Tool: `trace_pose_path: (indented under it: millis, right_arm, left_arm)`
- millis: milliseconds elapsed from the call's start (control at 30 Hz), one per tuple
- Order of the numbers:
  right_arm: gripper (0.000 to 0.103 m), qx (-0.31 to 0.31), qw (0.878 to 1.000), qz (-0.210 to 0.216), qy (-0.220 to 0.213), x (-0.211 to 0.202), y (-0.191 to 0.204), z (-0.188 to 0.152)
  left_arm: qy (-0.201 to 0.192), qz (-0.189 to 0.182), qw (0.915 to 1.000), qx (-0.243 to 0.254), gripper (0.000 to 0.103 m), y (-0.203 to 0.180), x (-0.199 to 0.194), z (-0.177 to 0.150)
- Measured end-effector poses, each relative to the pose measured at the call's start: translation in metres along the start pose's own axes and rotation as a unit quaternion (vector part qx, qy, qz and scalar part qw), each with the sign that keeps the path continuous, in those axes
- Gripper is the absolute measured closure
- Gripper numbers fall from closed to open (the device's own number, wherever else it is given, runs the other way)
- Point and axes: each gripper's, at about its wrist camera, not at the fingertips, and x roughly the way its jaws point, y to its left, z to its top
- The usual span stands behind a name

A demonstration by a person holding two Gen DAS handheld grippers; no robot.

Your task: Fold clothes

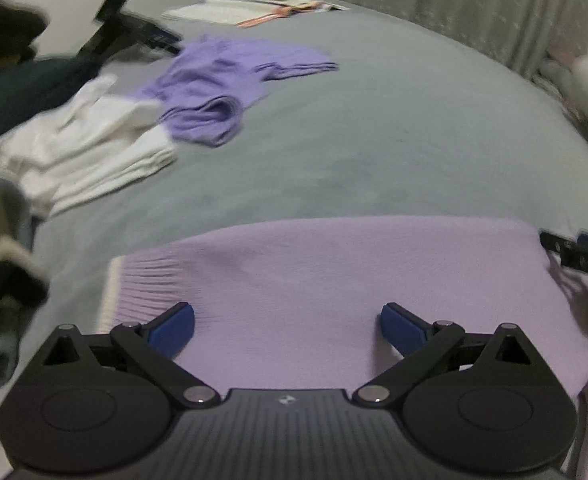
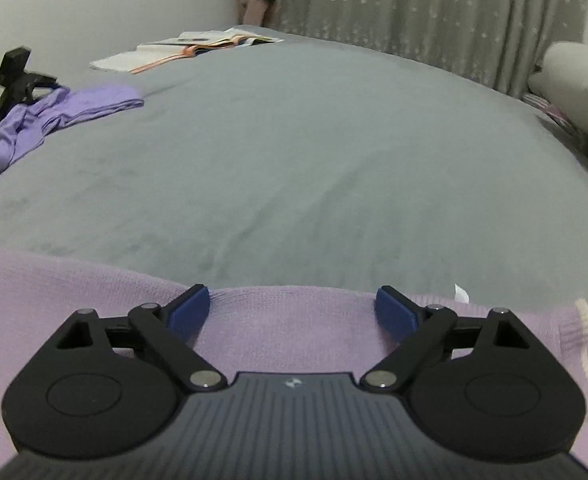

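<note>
A pale lilac knit sweater [image 1: 333, 280] lies flat on the grey bed, its ribbed hem with a cream edge at the left. My left gripper [image 1: 288, 326] hovers over it with its blue pads wide apart and nothing between them. In the right wrist view the same lilac sweater [image 2: 94, 300] fills the near edge, a cream-trimmed cuff [image 2: 585, 332] at the right. My right gripper [image 2: 292, 312] stands open over the sweater's far edge, with the pads not pressing on the cloth. A tip of the right gripper [image 1: 577, 254] shows at the sweater's right edge.
A crumpled purple garment [image 1: 222, 88] and a white garment [image 1: 82, 148] lie at the far left of the grey bed [image 2: 313, 160]. Open books [image 2: 186, 50] rest at the far edge by the wall. A black stand [image 2: 12, 80] is at the left, a curtain behind, pillows [image 2: 573, 84] at right.
</note>
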Motion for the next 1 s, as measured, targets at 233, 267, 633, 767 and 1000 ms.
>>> trace_pose_path:
  millis: [233,267,633,767,1000]
  right_arm:
    - [0.012,-0.021,0.998,0.058,0.011,-0.057,0.062,-0.020]
    - [0.011,-0.041,0.997,0.058,0.041,-0.061,0.072,-0.040]
    - [0.008,-0.013,1.000,0.025,-0.001,-0.099,0.070,-0.100]
    - [0.008,0.004,1.000,0.013,0.001,-0.109,0.084,-0.081]
    - [0.007,-0.039,0.999,0.011,-0.004,-0.108,0.131,-0.105]
  left_arm:
    - [0.001,0.004,1.0000,0.002,0.005,0.003,-0.004,-0.001]
    - [0.001,0.004,1.0000,0.002,0.005,0.003,-0.004,0.000]
    - [-0.019,0.024,0.9994,0.019,0.006,0.020,-0.029,-0.015]
    - [-0.008,0.052,0.9985,0.014,0.003,0.035,-0.032,-0.036]
    - [0.001,0.043,0.9991,0.004,0.001,0.052,-0.036,-0.039]
